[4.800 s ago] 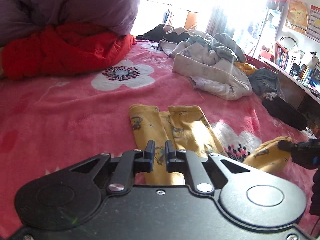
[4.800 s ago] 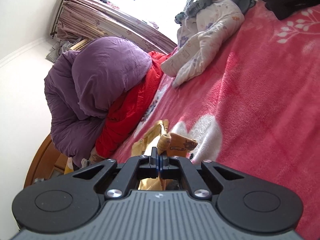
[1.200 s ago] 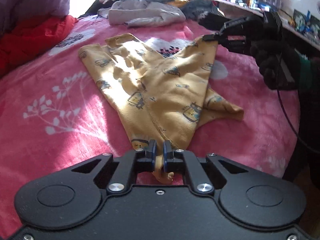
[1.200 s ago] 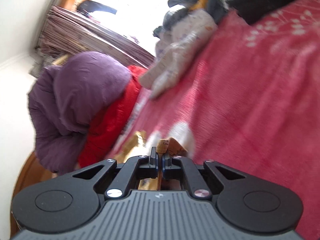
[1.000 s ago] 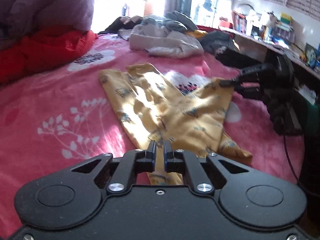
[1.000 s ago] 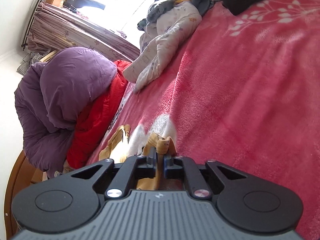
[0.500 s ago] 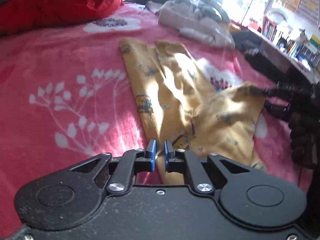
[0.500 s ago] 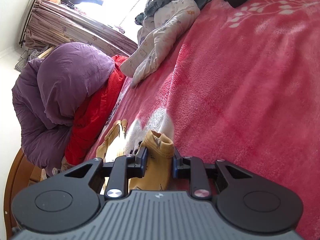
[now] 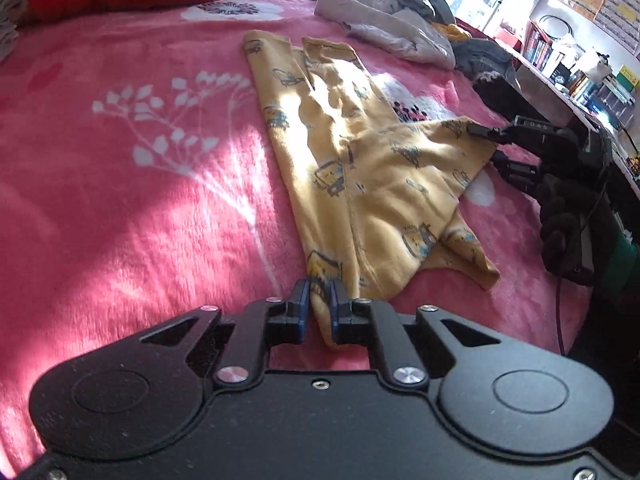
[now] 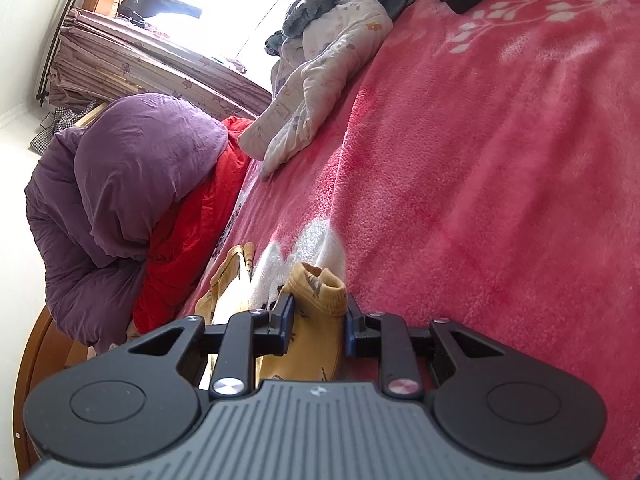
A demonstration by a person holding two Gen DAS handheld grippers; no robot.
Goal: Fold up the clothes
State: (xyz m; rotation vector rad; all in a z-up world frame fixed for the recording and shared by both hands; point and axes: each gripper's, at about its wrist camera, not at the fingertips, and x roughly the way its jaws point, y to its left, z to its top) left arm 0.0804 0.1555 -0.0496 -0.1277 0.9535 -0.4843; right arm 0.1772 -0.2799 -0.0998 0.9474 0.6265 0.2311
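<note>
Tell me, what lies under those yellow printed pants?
The yellow printed pants lie on the fluffy pink flowered blanket, partly covering a white flower print. Whatever else is beneath stays hidden.

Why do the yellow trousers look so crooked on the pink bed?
The yellow cartoon-print trousers lie skewed on the pink fleece blanket: one waist corner is flipped over the middle, and another sticks out in a point near the bed's edge, so they aren't flat.

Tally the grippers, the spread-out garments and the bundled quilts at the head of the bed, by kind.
Grippers: 2, left gripper and right gripper
Spread-out garments: 1, yellow trousers
Bundled quilts: 2, purple quilt and red quilt
Total: 5
</note>
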